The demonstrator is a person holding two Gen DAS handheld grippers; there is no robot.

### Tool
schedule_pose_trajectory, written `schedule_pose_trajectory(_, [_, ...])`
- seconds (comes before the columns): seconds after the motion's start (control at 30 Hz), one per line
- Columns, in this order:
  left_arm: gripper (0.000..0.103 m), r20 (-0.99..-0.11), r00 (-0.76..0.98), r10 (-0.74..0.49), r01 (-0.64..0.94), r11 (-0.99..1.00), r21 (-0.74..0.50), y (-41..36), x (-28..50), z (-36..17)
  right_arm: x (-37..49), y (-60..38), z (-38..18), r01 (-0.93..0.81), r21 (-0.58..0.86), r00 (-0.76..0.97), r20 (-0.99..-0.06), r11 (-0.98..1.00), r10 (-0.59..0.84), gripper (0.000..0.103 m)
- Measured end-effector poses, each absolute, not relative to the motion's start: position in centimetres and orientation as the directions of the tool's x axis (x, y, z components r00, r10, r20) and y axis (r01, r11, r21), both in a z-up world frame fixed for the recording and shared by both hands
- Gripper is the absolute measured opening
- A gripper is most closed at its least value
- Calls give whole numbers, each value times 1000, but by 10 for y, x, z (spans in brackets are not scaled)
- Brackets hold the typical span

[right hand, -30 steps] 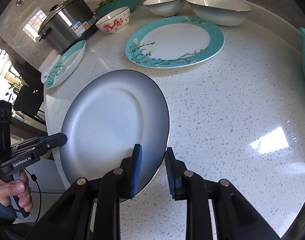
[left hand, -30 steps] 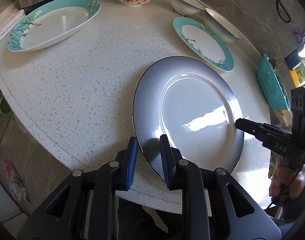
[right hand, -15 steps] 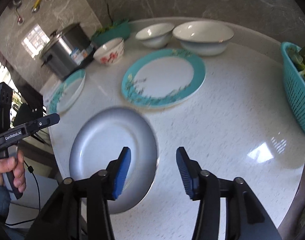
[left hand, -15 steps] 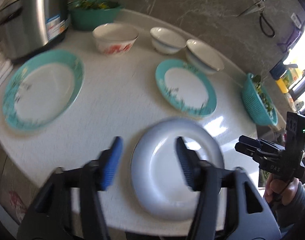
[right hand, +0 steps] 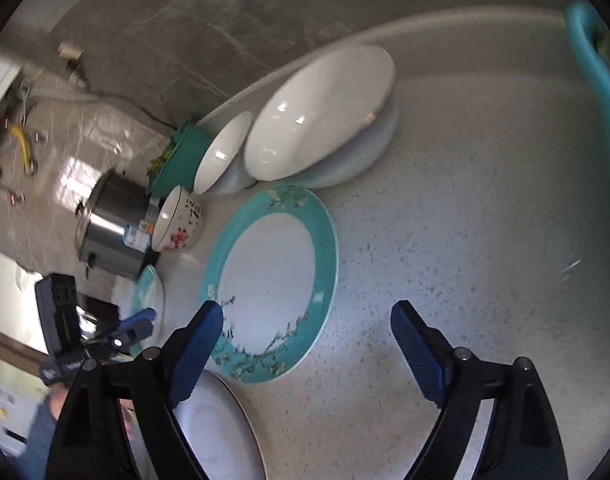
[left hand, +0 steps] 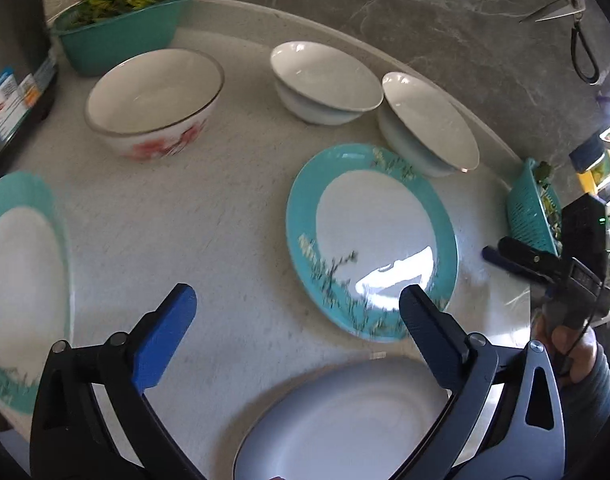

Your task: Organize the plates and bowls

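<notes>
We hold our left gripper (left hand: 297,316) tilted steeply down toward the counter, its blue-padded jaws spread wide with nothing pressed between them; they have just been opening. Our right gripper (right hand: 307,334) also points downward, at a shallower slant and rolled to one side, its jaws likewise apart and empty, and they too have just been opening. In the left wrist view the right gripper shows at the far right edge, gripped by our right hand (left hand: 565,336) with a grey sleeve below it. In the right wrist view the left gripper sits low on the left, blurred, above our left hand.
</notes>
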State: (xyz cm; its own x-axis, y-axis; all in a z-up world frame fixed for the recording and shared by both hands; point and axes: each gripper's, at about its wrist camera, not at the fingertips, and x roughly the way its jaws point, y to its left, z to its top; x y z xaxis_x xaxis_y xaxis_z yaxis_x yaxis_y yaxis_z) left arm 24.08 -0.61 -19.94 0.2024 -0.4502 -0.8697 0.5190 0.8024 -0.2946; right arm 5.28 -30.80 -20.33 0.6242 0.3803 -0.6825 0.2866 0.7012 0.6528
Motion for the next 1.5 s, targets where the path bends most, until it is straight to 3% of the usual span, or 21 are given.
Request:
schedule_pose_trajectory(0.27, [101,-879,47,-474,578,731,-363,-40,282,-226,59,-314,-224,267,744,667,-601,612,439,86])
schedule_pose_trajectory(0.4, [100,-884,25,-466,603,712,-359,-52,296,-237,65,-314,-227,259,758,678,-584,598,446,80])
schedule_pose_trajectory(0.5, [87,-887,-6,-463,606,703,-371,-59,303,-248,73,-312,-227,265,754,668,-593,601,449,76])
schedule_pose_trajectory(0.57, [69,-885,-32,-465,611,691,-385,-61,305,-253,75,-311,-228,263,752,652,-600,604,464,72])
schedule_pose_trajectory(0.8, [66,-880,-23,-474,628,678,-382,-73,310,-258,84,-308,-232,245,782,620,-581,573,527,72])
schedule_pose_trajectory(0.83, [60,-884,-21,-467,642,672,-370,-76,309,-259,84,-308,-233,248,787,619,-578,565,533,72])
schedule_pose_trajectory(0.87, [41,-890,-16,-456,654,668,-355,-79,308,-259,85,-309,-233,250,790,615,-577,561,538,72])
schedule_pose_trajectory(0.97, [30,-908,24,-418,670,681,-296,-84,306,-261,88,-308,-231,280,752,581,-627,597,518,58])
schedule_pose_trajectory(1.03, [23,-909,25,-416,661,689,-297,-82,308,-262,90,-308,-231,313,713,555,-673,628,489,28])
schedule_pose_trajectory(1.1, [20,-909,18,-415,655,692,-303,-80,311,-263,87,-315,-236,368,687,537,-707,626,461,8])
schedule_pose_trajectory(1.5, [16,-911,39,-410,651,703,-288,-71,298,-255,81,-304,-229,401,635,545,-745,661,385,12])
